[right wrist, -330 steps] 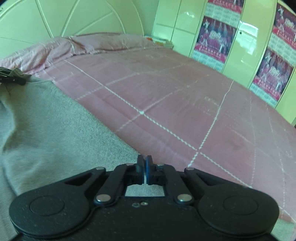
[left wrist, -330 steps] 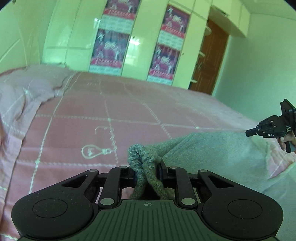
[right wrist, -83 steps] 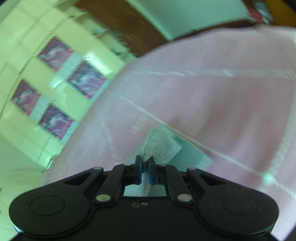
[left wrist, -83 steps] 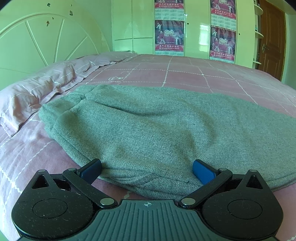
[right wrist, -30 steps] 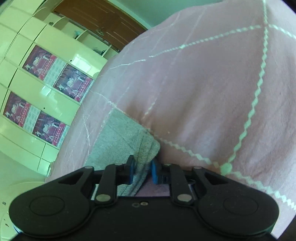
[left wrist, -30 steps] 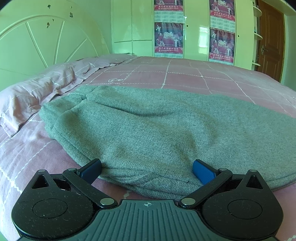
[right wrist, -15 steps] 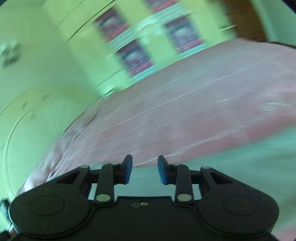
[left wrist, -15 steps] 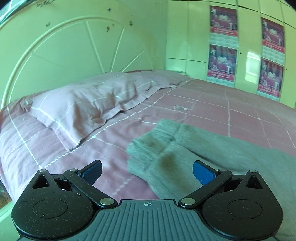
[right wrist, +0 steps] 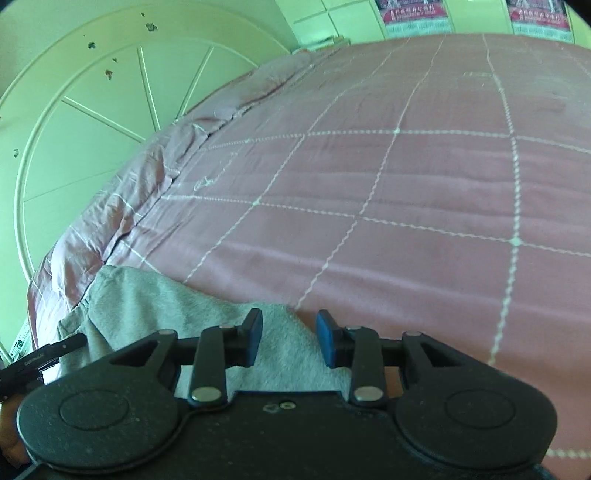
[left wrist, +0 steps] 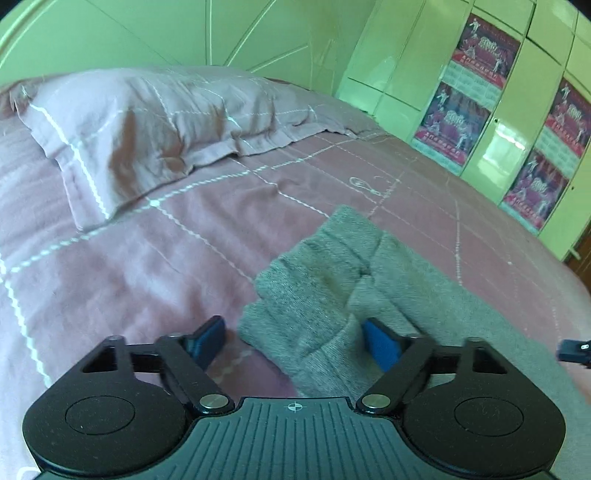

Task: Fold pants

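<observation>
The grey pants [left wrist: 321, 291] lie on the pink bedspread [left wrist: 147, 266], with one bunched, layered end toward the pillow. My left gripper [left wrist: 295, 341] straddles the near corner of that end. Its jaws are closing; the left pad stands clear of the cloth. In the right wrist view the pants [right wrist: 147, 302] reach in from the lower left. My right gripper [right wrist: 290, 334] hovers over their far edge with a narrow gap between its blue pads and nothing pinched. The left gripper [right wrist: 40, 358] shows at that view's left edge.
A pink pillow [left wrist: 147, 122] lies against the pale green headboard [left wrist: 184, 33] at the back left. Wardrobe doors with posters [left wrist: 480, 92] stand beyond the bed on the right. The checked bedspread [right wrist: 406, 221] stretches ahead of the right gripper.
The left view has swung from the broad side of the pants to their bunched end, and its jaws have narrowed. The right gripper let go of a pants end, swept across the bed and opened slightly.
</observation>
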`<state>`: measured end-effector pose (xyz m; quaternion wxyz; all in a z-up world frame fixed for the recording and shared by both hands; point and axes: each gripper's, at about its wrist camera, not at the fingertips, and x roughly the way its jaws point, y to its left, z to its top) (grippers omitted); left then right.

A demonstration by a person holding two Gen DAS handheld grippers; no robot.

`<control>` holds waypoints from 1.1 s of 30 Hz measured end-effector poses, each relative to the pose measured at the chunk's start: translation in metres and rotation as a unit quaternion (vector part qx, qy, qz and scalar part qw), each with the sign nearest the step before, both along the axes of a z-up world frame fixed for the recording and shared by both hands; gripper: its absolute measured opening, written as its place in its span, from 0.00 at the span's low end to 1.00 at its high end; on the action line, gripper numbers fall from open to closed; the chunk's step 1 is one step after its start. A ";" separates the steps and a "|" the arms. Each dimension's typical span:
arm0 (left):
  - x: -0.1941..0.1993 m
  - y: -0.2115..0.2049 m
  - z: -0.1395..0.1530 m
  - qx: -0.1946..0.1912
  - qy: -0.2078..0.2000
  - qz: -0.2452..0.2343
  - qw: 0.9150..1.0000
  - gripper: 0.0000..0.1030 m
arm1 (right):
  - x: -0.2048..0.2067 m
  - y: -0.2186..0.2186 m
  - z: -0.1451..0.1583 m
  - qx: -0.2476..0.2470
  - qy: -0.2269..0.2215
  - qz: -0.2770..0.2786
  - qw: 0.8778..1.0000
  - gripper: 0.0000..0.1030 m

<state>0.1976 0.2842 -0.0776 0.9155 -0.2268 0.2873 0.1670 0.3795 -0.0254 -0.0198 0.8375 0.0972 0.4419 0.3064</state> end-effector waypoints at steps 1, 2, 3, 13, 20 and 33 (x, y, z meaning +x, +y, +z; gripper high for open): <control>-0.001 -0.001 0.000 -0.001 -0.005 0.000 1.000 0.70 | 0.003 0.002 -0.004 0.004 0.008 0.006 1.000 0.24; -0.001 -0.002 0.001 -0.001 -0.007 0.002 1.000 0.68 | 0.003 0.002 -0.007 0.007 0.014 0.013 1.000 0.24; -0.002 -0.001 0.001 -0.005 -0.011 0.005 1.000 0.68 | 0.004 0.004 -0.009 0.008 0.017 0.021 1.000 0.22; -0.009 0.001 0.001 -0.010 -0.035 0.001 0.999 0.48 | -0.013 0.035 0.003 -0.055 -0.055 0.059 0.995 0.00; -0.009 -0.004 -0.003 0.038 -0.023 0.000 0.999 0.55 | -0.018 0.053 -0.015 -0.138 -0.074 0.045 0.987 0.00; -0.012 -0.098 0.027 0.228 -0.010 -0.108 0.968 1.00 | -0.111 -0.008 0.003 -0.086 -0.070 -0.037 0.993 0.14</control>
